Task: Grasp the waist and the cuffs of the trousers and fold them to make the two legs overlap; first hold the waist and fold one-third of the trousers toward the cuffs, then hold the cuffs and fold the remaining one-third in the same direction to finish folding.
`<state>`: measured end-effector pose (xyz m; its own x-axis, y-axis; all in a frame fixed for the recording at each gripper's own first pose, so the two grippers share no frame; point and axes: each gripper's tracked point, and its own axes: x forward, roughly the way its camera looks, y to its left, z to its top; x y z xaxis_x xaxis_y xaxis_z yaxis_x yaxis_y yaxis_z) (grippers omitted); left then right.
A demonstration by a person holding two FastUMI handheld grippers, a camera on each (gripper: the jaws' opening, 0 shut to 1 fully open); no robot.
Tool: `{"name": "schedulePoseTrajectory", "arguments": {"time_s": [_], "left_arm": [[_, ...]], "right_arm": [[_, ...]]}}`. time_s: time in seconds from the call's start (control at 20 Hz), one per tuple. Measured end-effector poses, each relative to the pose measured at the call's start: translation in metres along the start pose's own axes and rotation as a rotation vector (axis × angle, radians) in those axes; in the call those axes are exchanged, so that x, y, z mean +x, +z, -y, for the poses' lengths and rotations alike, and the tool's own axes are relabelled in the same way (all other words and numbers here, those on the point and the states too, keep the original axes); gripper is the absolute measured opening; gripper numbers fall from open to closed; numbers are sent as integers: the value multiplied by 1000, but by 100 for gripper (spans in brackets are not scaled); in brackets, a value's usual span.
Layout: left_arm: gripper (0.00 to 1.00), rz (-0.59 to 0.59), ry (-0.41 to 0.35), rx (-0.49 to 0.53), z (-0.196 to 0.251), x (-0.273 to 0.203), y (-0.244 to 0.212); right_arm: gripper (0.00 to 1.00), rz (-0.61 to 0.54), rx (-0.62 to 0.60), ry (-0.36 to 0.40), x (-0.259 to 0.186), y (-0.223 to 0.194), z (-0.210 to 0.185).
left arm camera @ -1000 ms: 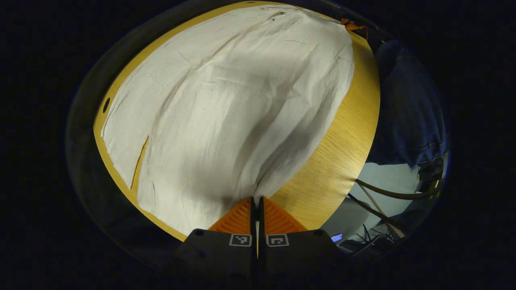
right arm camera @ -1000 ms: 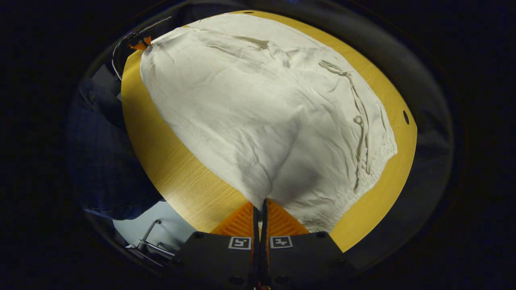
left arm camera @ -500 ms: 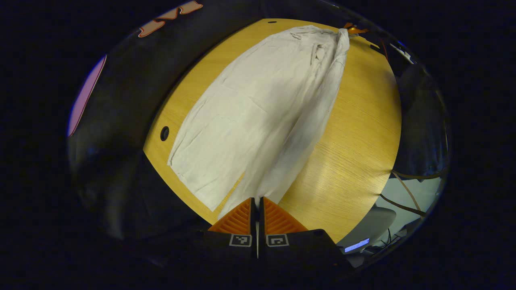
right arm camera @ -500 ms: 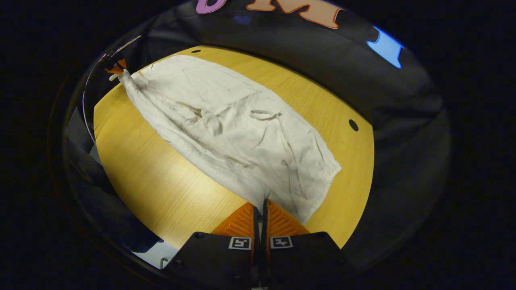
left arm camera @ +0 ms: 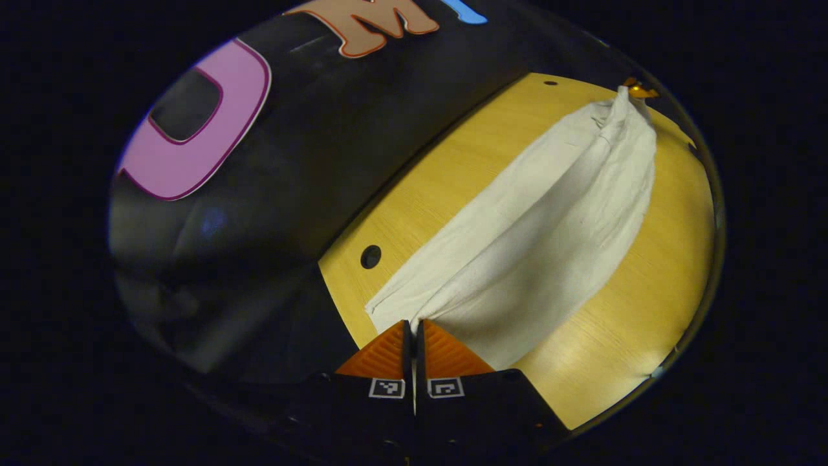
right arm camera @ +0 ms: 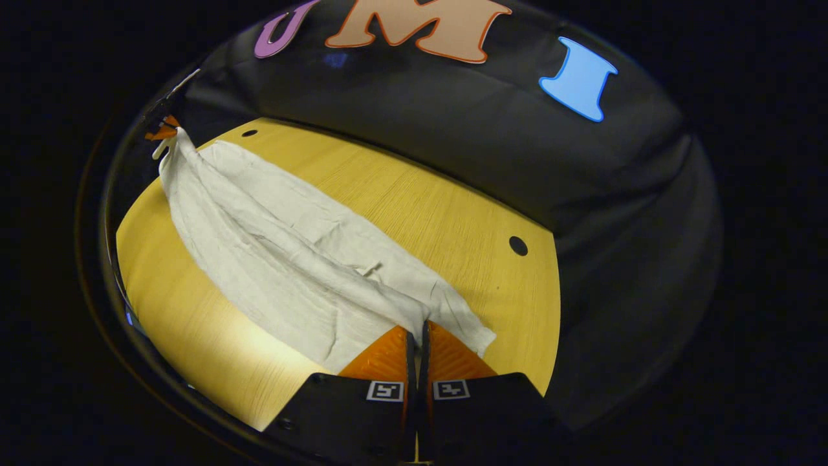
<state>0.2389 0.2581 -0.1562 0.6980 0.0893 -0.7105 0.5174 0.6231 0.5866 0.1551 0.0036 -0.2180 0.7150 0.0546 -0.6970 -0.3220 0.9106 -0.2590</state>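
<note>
The pale off-white, wrinkled cloth trousers [left arm camera: 537, 239] lie as a long band across the yellow wood-grain worktop [left arm camera: 621, 336], one long edge lifted off the surface and hanging in a shallow fold over the part that rests flat. In the left gripper view the left gripper [left arm camera: 414, 330] has its fingers closed on the near end of the cloth. At the far end the other gripper [left arm camera: 637, 89] pinches the bunched corner. In the right gripper view the right gripper [right arm camera: 418, 331] has its fingers pressed together on the near end of the trousers [right arm camera: 291, 259], and the far end is bunched at the distant gripper [right arm camera: 162, 129]. A dark round hole [right arm camera: 518, 245] sits in the worktop [right arm camera: 194, 336] beside the cloth.

A second ago the trousers lay spread wide and flat; since then both held ends have risen and the cloth has narrowed to a draped strip, with the booth wall [right arm camera: 453, 149] now visible beyond the worktop.
</note>
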Motion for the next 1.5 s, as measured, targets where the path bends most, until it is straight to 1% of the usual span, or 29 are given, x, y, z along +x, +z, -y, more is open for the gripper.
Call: {"name": "schedulePoseTrajectory", "arguments": {"time_s": [0.05, 0.1, 0.15, 0.2, 0.25, 0.35, 0.4, 0.45, 0.5, 0.55, 0.6, 0.7, 0.75, 0.8, 0.85, 0.9, 1.05, 1.1, 1.15, 1.2, 1.25, 1.35, 1.5], "left_arm": [[0, 22, 39, -34, -8, 14, 9], [0, 37, 74, -62, -16, 18, 14], [0, 51, 104, -90, -29, 41, 21], [0, 70, 130, -122, -16, 49, 24], [0, 85, 143, -156, -17, 63, 29], [0, 68, 150, -205, -6, 86, 26], [0, 56, 148, -223, -3, 96, 22], [0, 54, 148, -249, 1, 103, 20], [2, 56, 149, -276, 7, 111, 19], [10, 56, 149, -299, 12, 117, 19], [46, 60, 156, -320, 16, 119, 18], [83, 101, 203, -358, 12, 120, 24], [97, 140, 231, -381, 7, 113, 32], [96, 184, 247, -400, 4, 107, 42], [96, 221, 238, -418, 5, 101, 52], [96, 257, 229, -434, 6, 91, 58], [96, 349, 204, -503, 8, 67, 77], [96, 361, 199, -525, 6, 65, 79], [96, 364, 196, -542, 6, 62, 79], [97, 374, 206, -548, 3, 61, 80], [96, 382, 219, -551, 2, 61, 81], [97, 379, 220, -563, 7, 59, 81], [96, 373, 197, -577, 17, 56, 81]], "right_arm": [[2, 14, 33, -11, 9, 7, 3], [2, 31, 58, -24, 19, 12, 5], [2, 52, 80, -45, 31, 18, 11], [0, 64, 93, -65, 43, 22, 15], [0, 71, 105, -82, 55, 25, 18], [5, 59, 120, -92, 74, 20, 17], [3, 45, 121, -87, 83, 15, 15], [10, 34, 124, -87, 91, 11, 13], [10, 33, 134, -87, 101, 11, 14], [17, 45, 162, -73, 107, 14, 13], [37, 66, 209, -51, 109, 21, 9], [76, 113, 327, -7, 109, 31, 3], [74, 132, 364, -21, 102, 32, 9], [86, 153, 381, -39, 96, 34, 20], [98, 162, 385, -68, 89, 34, 32], [99, 166, 388, -91, 82, 30, 42], [98, 134, 418, -114, 62, 2, 64], [99, 115, 419, -126, 60, -11, 69], [98, 98, 420, -138, 55, -25, 75], [99, 79, 430, -145, 51, -37, 80], [98, 61, 452, -146, 46, -49, 81], [100, 40, 523, -143, 37, -69, 81], [99, 19, 667, -133, 30, -96, 74]]}}
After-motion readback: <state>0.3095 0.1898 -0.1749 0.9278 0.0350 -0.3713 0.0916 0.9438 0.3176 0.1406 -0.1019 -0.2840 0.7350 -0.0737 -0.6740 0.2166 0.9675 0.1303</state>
